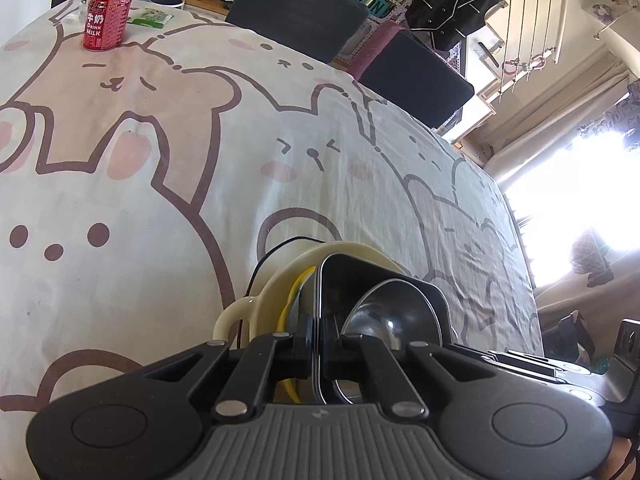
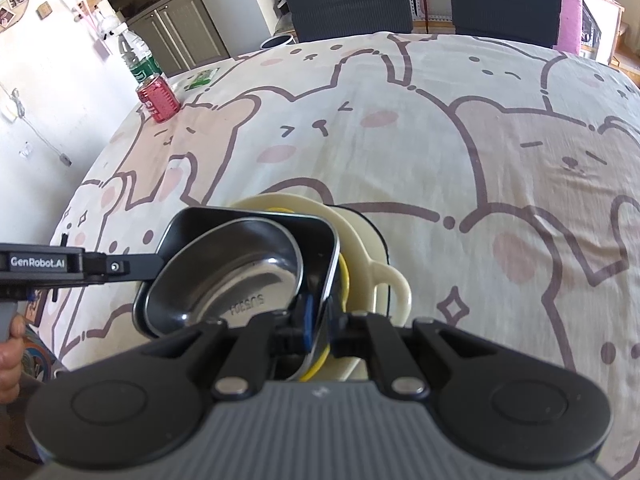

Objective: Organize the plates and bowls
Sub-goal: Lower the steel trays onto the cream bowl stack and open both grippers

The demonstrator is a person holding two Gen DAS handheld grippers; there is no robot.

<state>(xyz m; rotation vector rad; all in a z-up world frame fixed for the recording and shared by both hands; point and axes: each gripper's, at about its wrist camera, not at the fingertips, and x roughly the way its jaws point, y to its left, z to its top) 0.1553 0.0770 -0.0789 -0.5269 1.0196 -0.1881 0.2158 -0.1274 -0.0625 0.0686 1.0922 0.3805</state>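
A black square plate (image 2: 320, 236) carries a steel bowl (image 2: 240, 276) and sits over a cream handled dish (image 2: 372, 248), with a yellow rim (image 2: 345, 276) showing between them. My right gripper (image 2: 320, 320) is shut on the black plate's near rim. My left gripper (image 2: 154, 266) reaches in from the left, shut on the plate's opposite rim. In the left wrist view, the left gripper (image 1: 318, 344) pinches the black plate (image 1: 360, 272) edge-on beside the steel bowl (image 1: 392, 312), above the cream dish (image 1: 232, 316). What lies under the plate is mostly hidden.
The table wears a bear-print cloth (image 2: 480, 140). A red milk can (image 2: 159, 98) and a green-labelled bottle (image 2: 138, 56) stand at its far left corner, near a green packet (image 2: 202, 78). Two dark chairs (image 2: 348, 0) line the far edge. A hand (image 2: 10, 356) shows at lower left.
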